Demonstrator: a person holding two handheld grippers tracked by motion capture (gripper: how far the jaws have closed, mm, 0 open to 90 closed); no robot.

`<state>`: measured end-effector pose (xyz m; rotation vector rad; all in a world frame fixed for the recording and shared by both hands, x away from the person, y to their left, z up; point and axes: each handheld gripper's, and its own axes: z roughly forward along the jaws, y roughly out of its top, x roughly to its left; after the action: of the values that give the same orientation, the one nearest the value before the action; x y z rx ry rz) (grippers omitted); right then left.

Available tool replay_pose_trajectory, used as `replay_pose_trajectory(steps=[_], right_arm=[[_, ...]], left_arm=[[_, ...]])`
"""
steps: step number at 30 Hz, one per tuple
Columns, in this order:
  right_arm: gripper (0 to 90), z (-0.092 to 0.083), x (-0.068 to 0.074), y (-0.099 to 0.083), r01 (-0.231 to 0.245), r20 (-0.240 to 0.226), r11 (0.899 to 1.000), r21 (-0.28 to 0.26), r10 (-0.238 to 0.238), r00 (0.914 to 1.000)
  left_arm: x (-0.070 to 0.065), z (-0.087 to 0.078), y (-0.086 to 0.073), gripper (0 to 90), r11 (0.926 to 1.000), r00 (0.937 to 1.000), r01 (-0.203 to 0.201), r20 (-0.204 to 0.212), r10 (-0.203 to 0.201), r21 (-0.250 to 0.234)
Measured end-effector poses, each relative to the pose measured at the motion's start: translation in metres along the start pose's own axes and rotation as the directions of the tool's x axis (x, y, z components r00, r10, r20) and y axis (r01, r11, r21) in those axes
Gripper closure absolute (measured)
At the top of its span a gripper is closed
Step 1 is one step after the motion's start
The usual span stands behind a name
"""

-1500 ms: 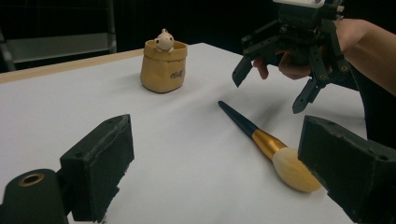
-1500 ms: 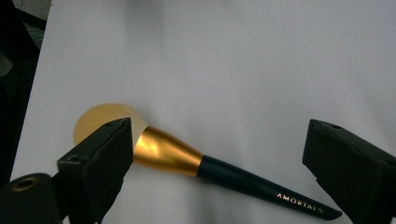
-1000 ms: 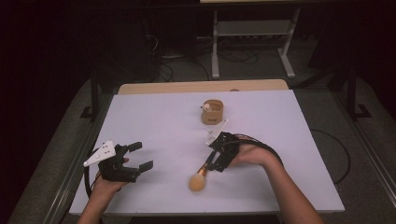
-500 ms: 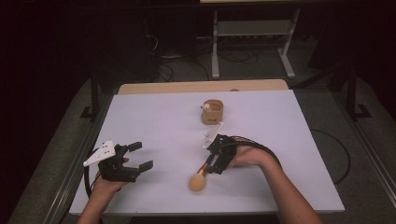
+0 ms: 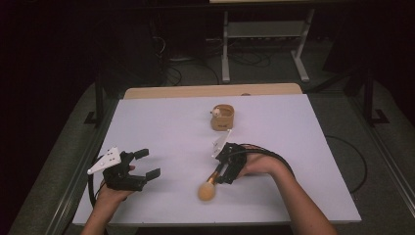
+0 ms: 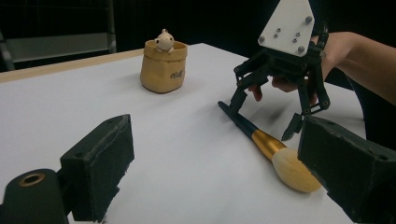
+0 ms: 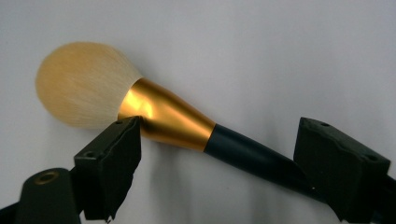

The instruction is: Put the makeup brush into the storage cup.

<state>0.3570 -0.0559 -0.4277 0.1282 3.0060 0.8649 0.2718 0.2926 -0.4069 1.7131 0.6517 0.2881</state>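
At the near edge of the table (image 5: pixel 313 147), whose surface is a smooth, matte pale sheet, the left tool (image 5: pixel 147 164) is hovering on the person's left side, its two blocky black jaws standing released with nothing between them. The grey three-cornered plate (image 5: pixel 104 161) is sitting on top of it, and a dark cable is looping back from it toward the wrist.

A little farther in and toward the middle, the makeup brush (image 5: pixel 209 186) is lying flat on the table. Its head is a soft, rounded puff of cream bristles, joined to a glossy gold tapering ferrule and then a slim black handle that is running away toward the far side. The right tool (image 5: pixel 224 172) is pointing down over the brush with its foam-padded jaws released and straddling it: in the right gripper view one jaw is standing by the gold ferrule (image 7: pixel 163 119) and the other by the black handle (image 7: pixel 252 156), neither pad pressing on it.

Farther back, well apart from the brush, a small tan sack-shaped pot (image 5: pixel 222 117) is standing upright, with a tiny pale figurine (image 6: pixel 164 41) peeking over its rim. Beyond it, a strip of light wood (image 5: pixel 210 91) is edging the table's far side.
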Motion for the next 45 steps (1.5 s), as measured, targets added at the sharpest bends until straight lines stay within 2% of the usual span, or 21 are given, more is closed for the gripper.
replay_pose_trajectory(steps=[12, 40, 45], right_arm=[[16.9, 0.0016, 0.0007, -0.0017, 0.010, -0.017, 1.000, 0.015, -0.010, 0.9998], [41.8, -0.0021, 0.0041, -0.0036, 0.024, 0.000, 0.996, 0.082, -0.024, 0.9997], [45.5, -0.0026, 0.0051, -0.0036, 0.013, 0.001, 0.995, 0.096, -0.014, 0.9999]], left_arm=[[0.0002, -0.0001, 0.0000, 10.1, 1.0000, 1.0000, 0.000, 0.000, 0.000, 0.000], [-0.0001, 0.0001, -0.0002, 10.1, 1.0000, 1.0000, 0.004, 0.001, -0.004, 0.002], [0.0002, 0.0001, -0.0001, 10.1, 1.0000, 1.0000, 0.002, 0.000, -0.002, 0.002]])
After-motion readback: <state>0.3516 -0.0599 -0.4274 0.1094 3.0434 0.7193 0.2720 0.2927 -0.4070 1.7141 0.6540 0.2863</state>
